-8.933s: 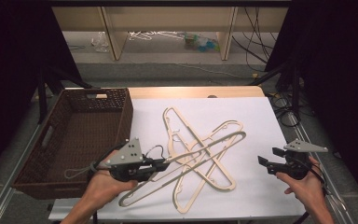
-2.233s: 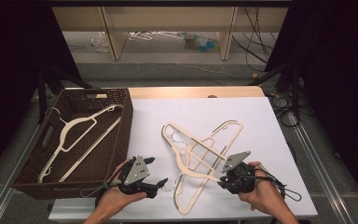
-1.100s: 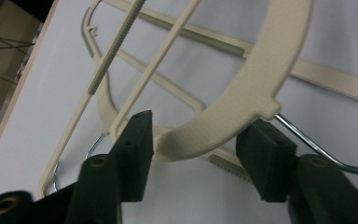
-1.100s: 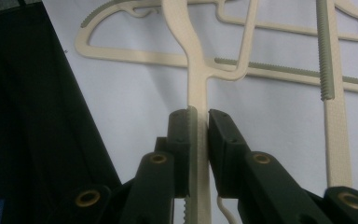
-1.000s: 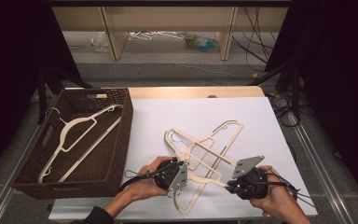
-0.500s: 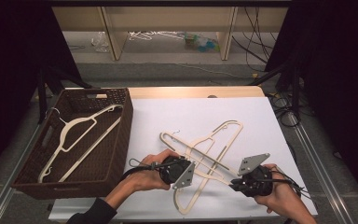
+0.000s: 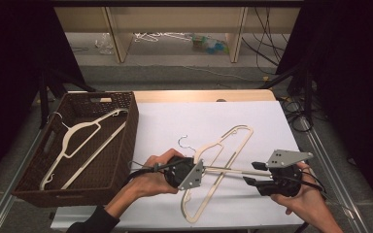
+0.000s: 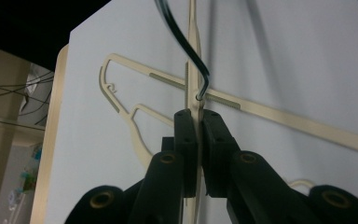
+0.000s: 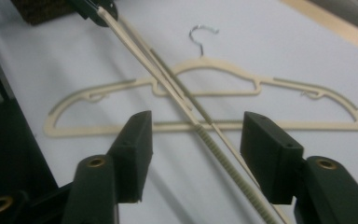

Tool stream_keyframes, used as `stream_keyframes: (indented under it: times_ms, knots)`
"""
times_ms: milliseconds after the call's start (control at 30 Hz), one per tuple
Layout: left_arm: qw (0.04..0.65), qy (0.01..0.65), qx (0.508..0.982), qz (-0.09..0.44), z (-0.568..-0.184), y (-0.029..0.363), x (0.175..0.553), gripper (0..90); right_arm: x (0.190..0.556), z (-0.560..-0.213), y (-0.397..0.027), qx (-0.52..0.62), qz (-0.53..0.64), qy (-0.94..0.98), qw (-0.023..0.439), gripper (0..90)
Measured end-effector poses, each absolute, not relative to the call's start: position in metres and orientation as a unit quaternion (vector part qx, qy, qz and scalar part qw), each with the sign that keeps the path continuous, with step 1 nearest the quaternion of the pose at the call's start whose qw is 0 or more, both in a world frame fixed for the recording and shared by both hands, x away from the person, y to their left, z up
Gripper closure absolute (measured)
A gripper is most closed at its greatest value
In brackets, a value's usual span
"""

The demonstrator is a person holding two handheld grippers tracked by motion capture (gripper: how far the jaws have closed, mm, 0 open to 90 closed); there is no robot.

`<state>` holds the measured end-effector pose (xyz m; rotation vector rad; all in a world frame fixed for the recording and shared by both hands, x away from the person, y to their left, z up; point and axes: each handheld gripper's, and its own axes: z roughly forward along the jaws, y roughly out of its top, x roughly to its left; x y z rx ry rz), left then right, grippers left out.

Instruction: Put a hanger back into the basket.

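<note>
left gripper (image 7: 194,171) lifted hanger (image 7: 228,170) edgewise.

Brightness: the white desk (image 7: 213,121) is evenly lit from overhead; the surroundings fall to near black.
Shadows: soft, faint streaks lie on the desk in both gripper views.
Glare: none; the surface reads matte.
Focus: the high view is soft and grainy; near jaws and the hanger (image 9: 205,100) blur slightly.

Past the far wooden edge of my table (image 7: 199,95) stands a shelf unit (image 7: 175,19). Spare hangers (image 7: 155,36) and plastic clutter (image 7: 209,44) lie under it, and cables (image 7: 291,104) trail on the right.
</note>
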<state>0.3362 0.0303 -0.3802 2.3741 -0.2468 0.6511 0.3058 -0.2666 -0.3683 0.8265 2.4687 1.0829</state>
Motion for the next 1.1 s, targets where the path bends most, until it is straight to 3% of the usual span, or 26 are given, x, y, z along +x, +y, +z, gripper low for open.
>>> stream_keyframes:
  times_ms: [300, 767, 1033, 1067, 1100]
  knots:
    - [0.379, 0.025, 0.898, 0.223, -0.357, 0.050, 0.348, 85.5, 0.299, -0.350, -0.268, 0.305, 0.460, 0.807, 0.209, 28.6]
    - [0.481, 0.141, 0.849, 0.167, -0.307, 0.092, 0.364, 85.6, 0.289, -0.348, -0.260, 0.293, 0.492, 0.790, 0.222, 27.8]
    - [0.500, 0.184, 0.833, 0.151, -0.275, 0.117, 0.367, 85.6, 0.287, -0.368, -0.254, 0.307, 0.495, 0.784, 0.214, 22.4]
    - [0.505, 0.215, 0.825, 0.130, -0.272, 0.119, 0.363, 85.6, 0.287, -0.372, -0.254, 0.306, 0.493, 0.786, 0.212, 22.4]
    - [0.511, 0.193, 0.824, 0.151, -0.267, 0.124, 0.366, 85.6, 0.287, -0.376, -0.253, 0.308, 0.493, 0.787, 0.209, 22.4]
